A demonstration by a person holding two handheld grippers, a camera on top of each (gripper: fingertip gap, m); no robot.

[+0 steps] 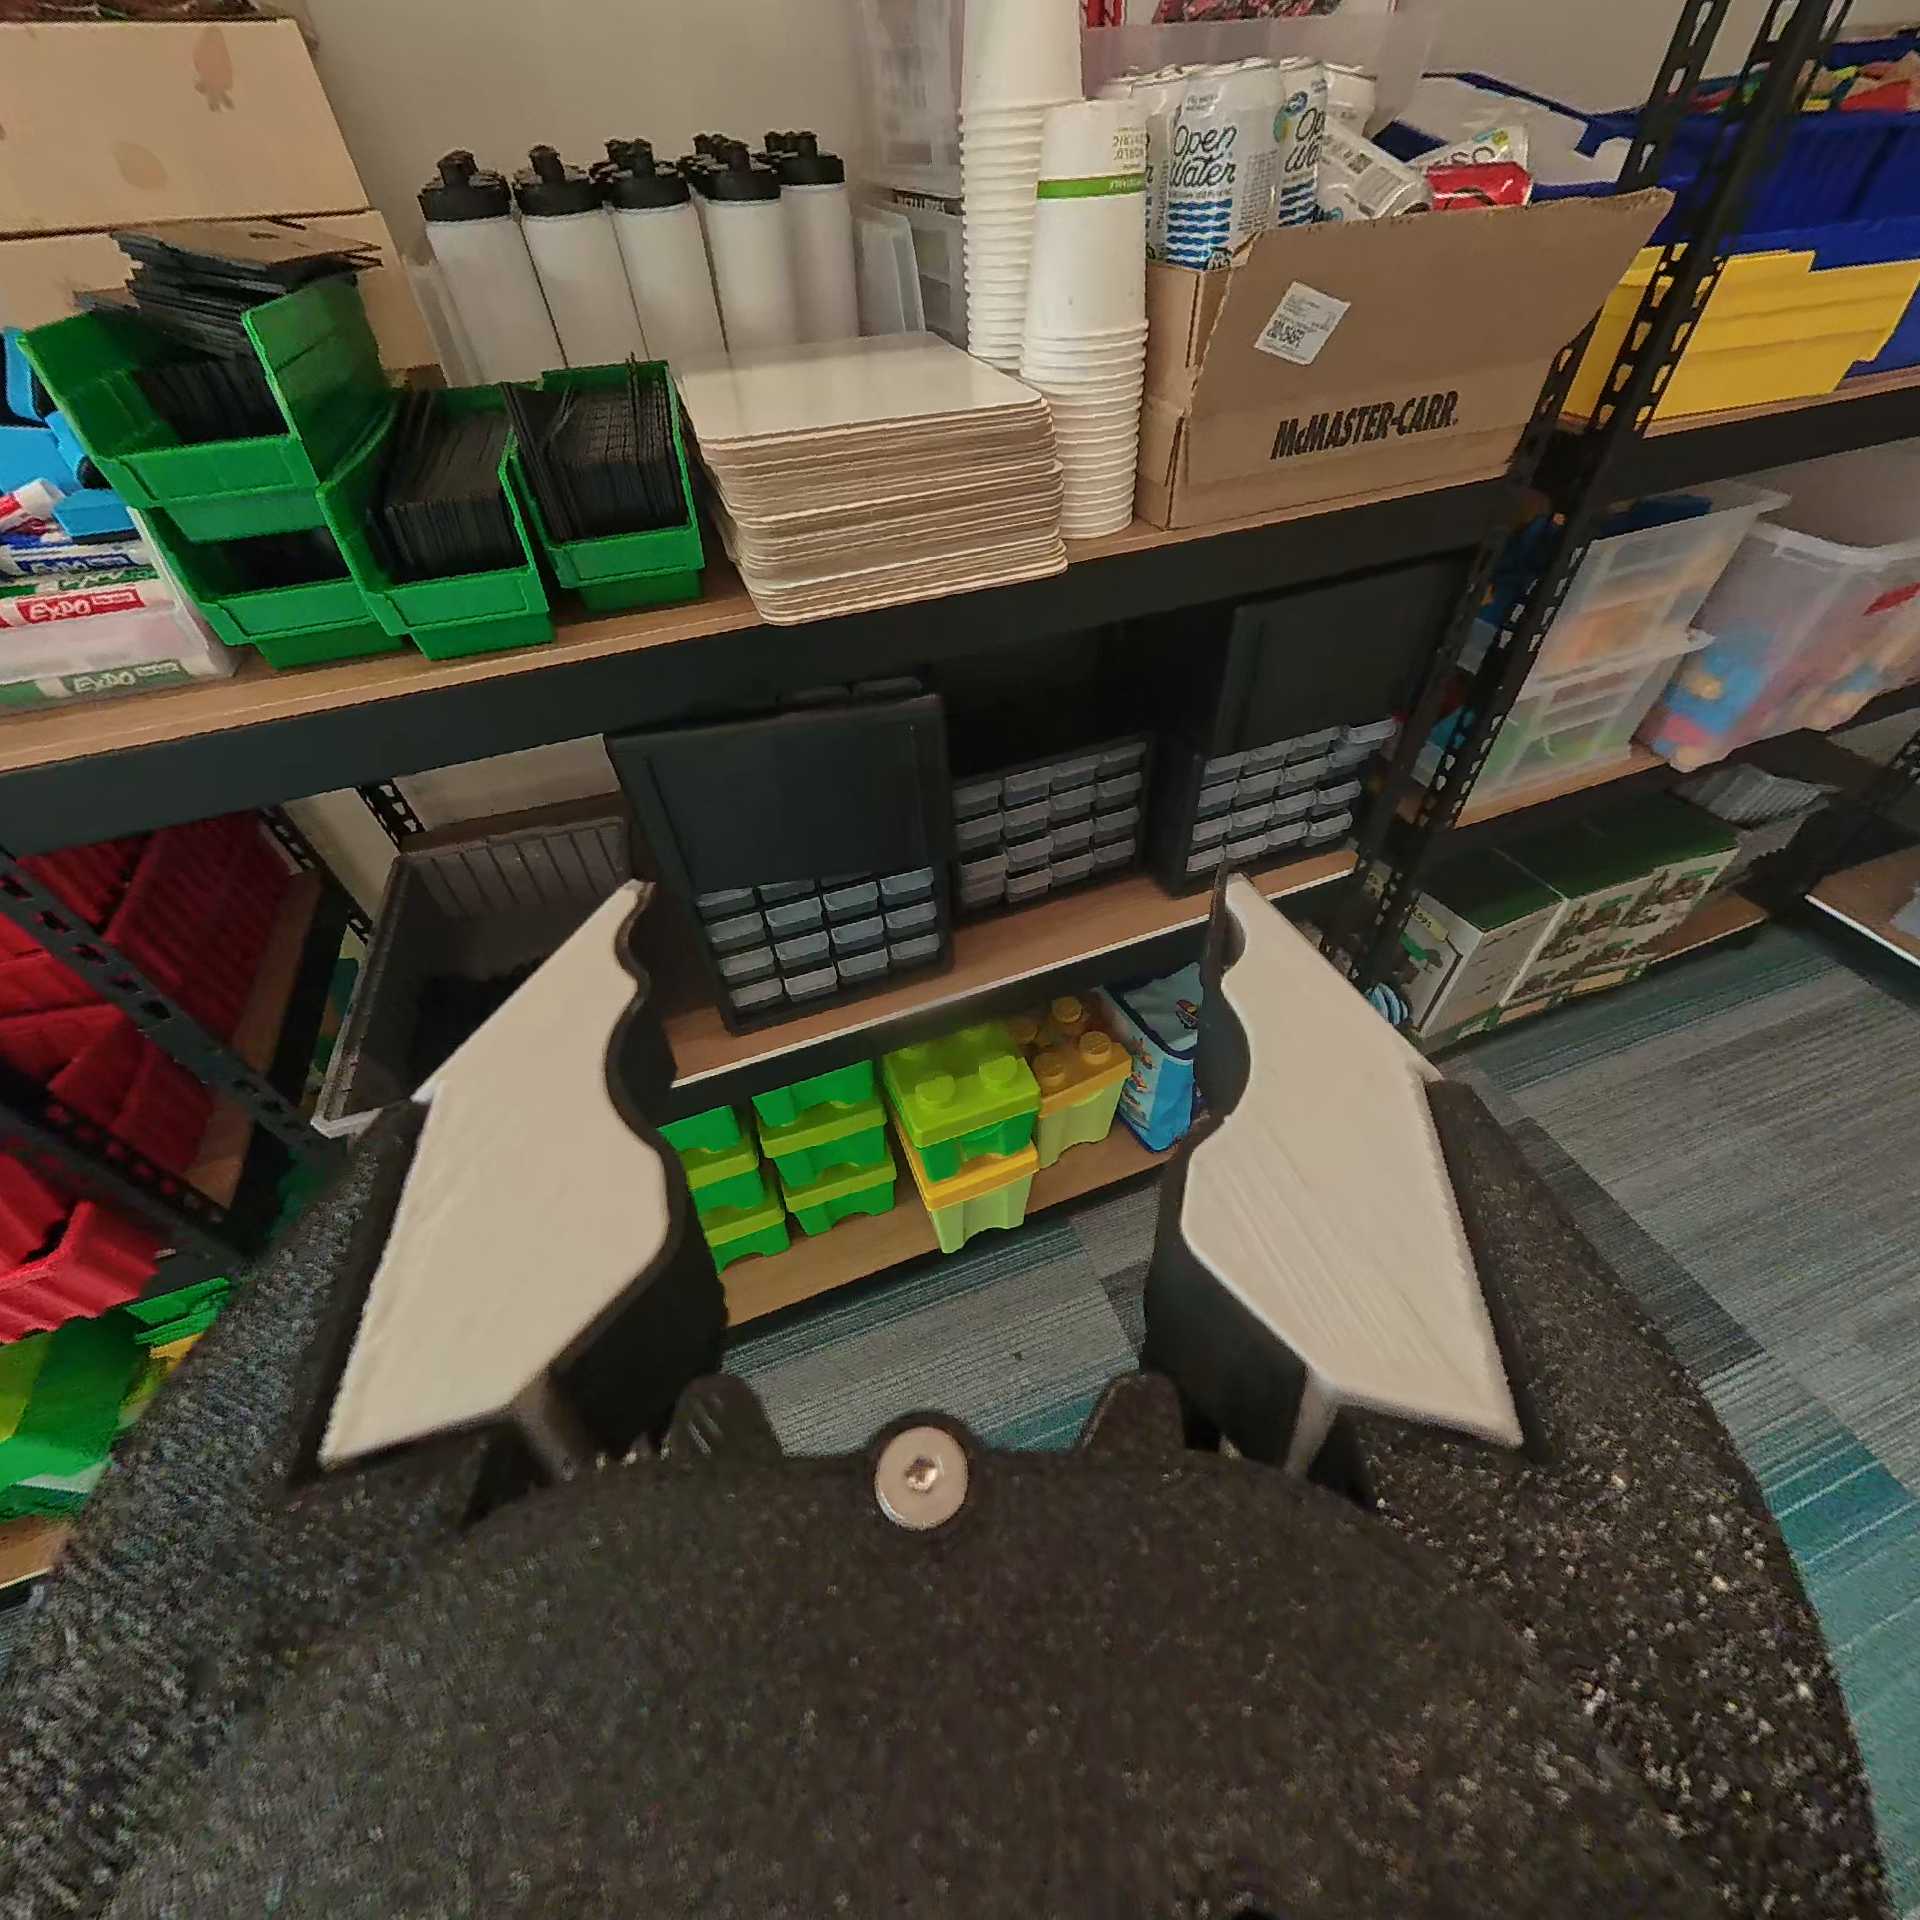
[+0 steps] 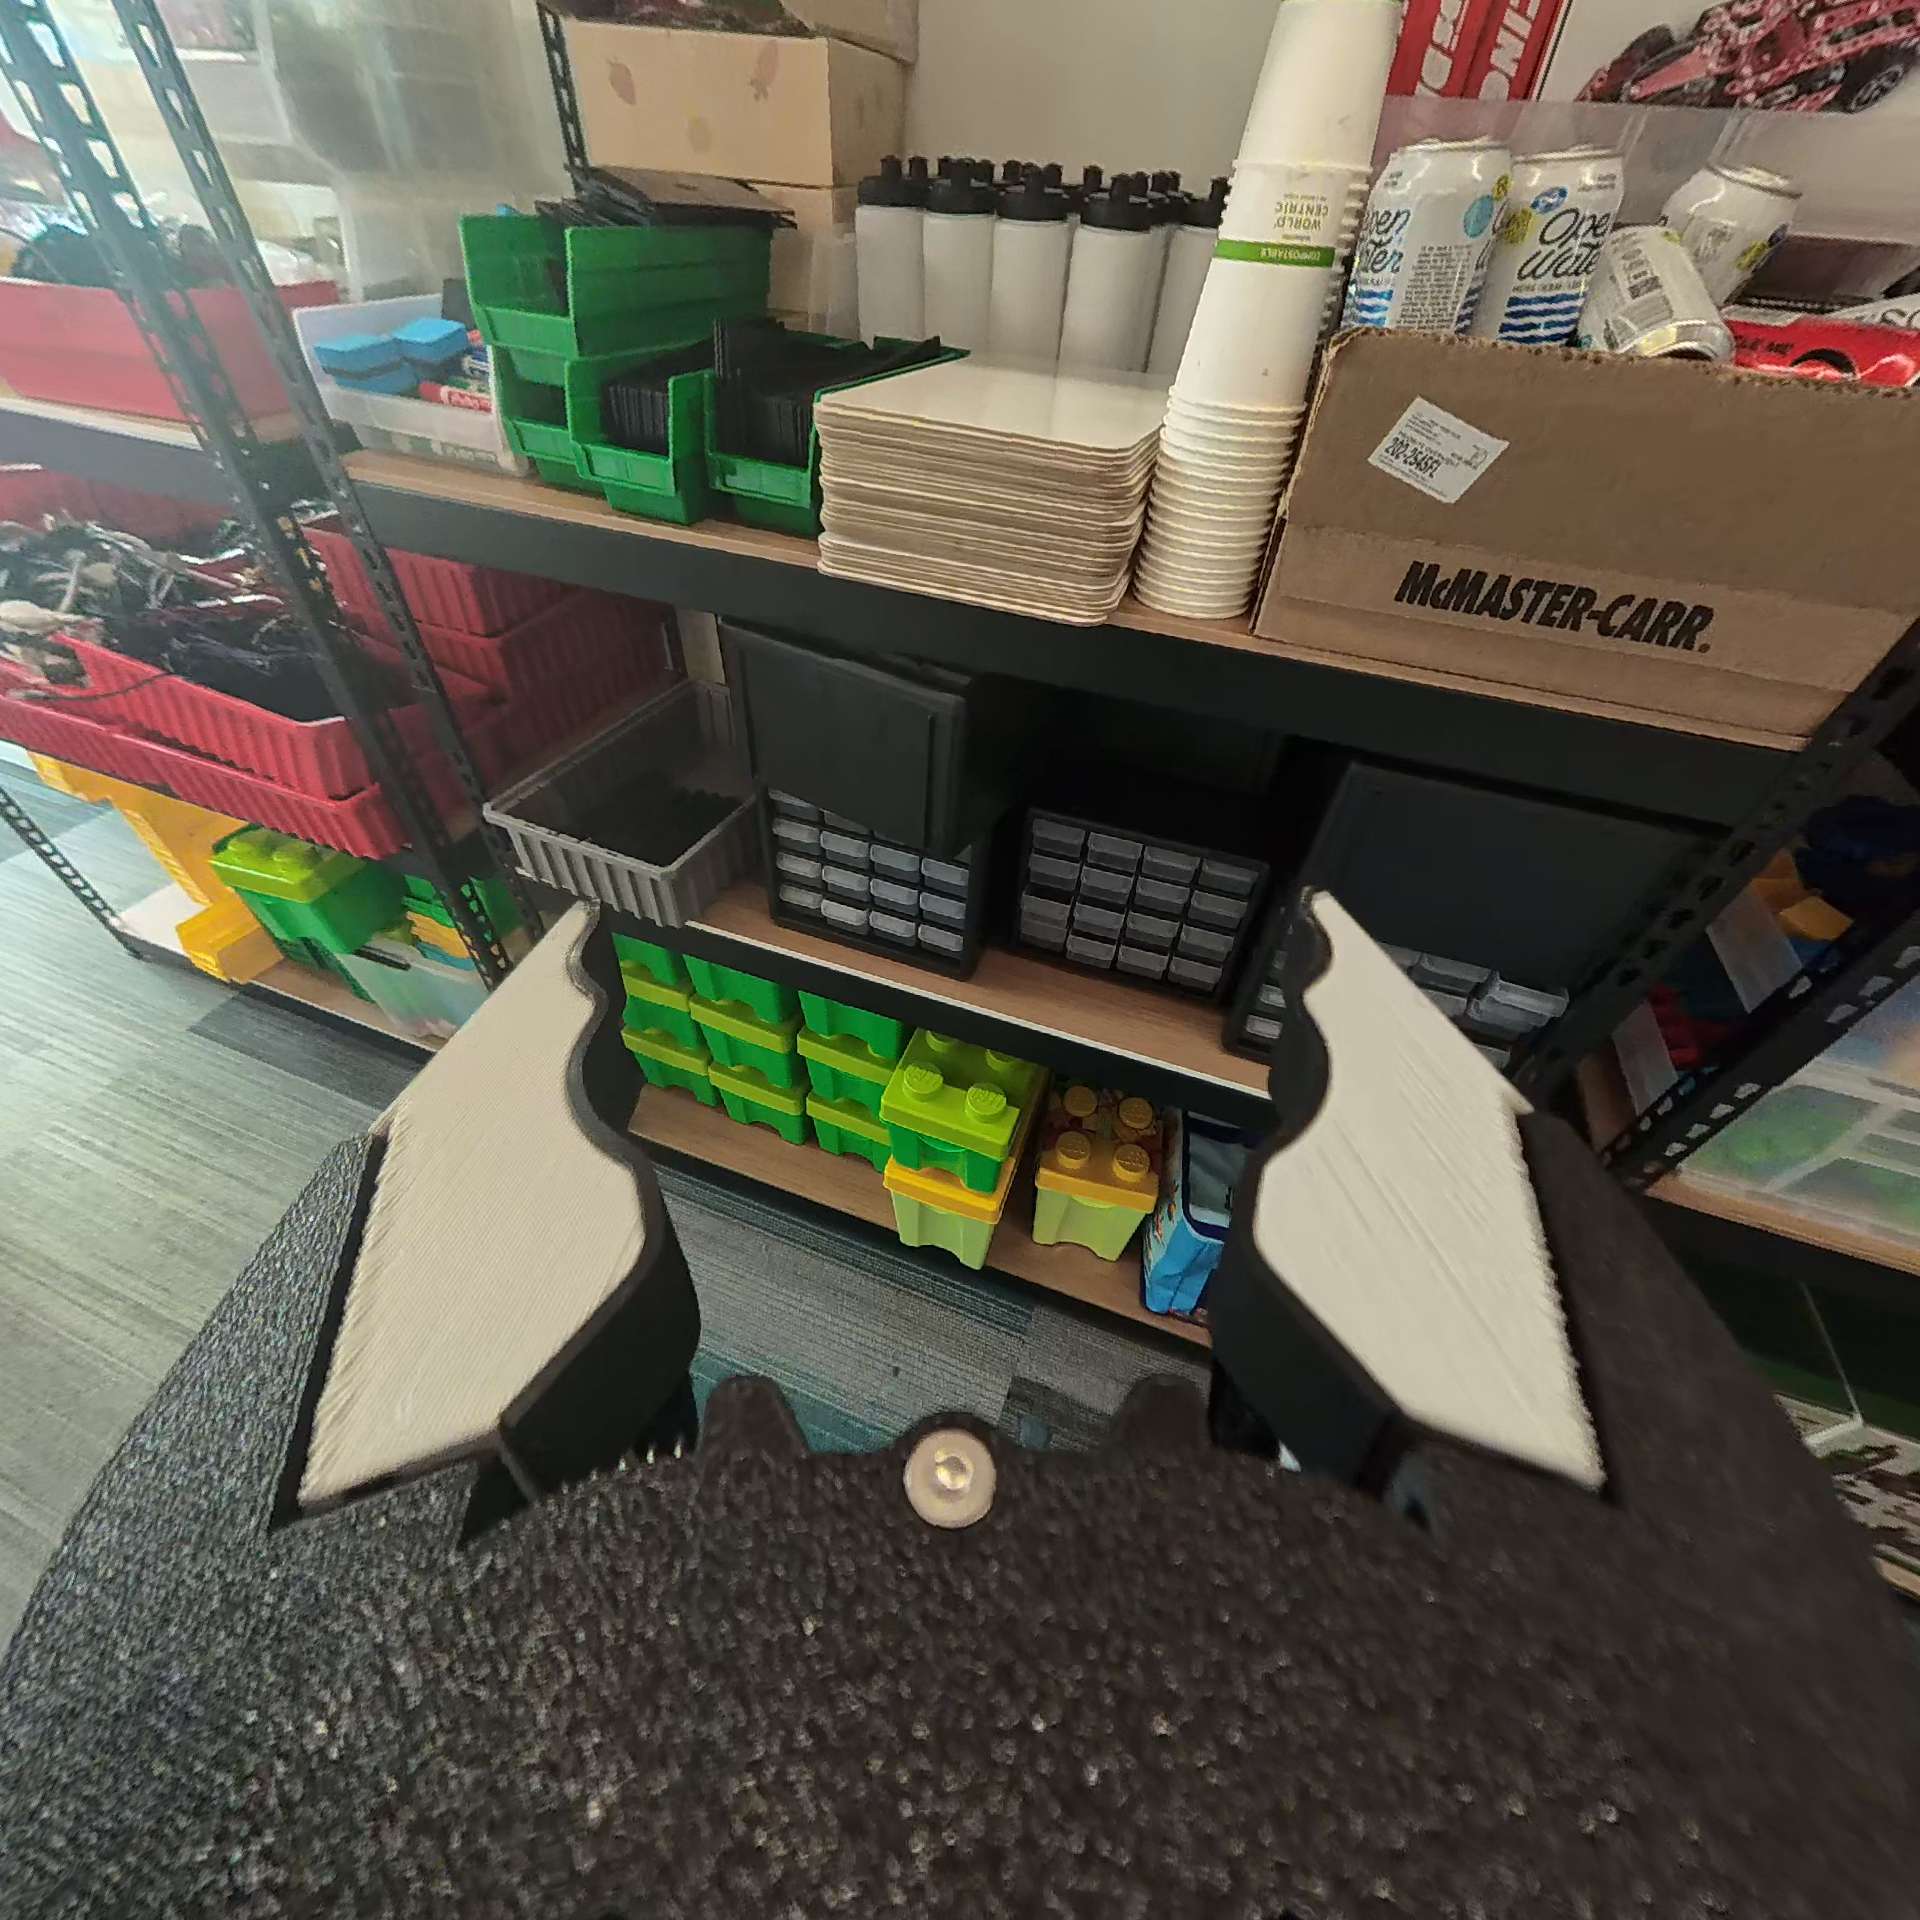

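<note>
My left gripper is open and empty, held in the air in front of a black metal shelving unit. Its white fingers frame a black small-parts drawer cabinet on the middle shelf and green brick-shaped boxes on the bottom shelf. My right gripper is also open and empty, facing the same shelves from a little further left. Between its fingers show two drawer cabinets and the green and yellow brick-shaped boxes. Neither gripper touches anything.
The top shelf holds green bins with black plates, white bottles, a stack of white boards, stacked paper cups and a cardboard box with cans. Red bins and a grey bin sit left. Carpet floor lies below.
</note>
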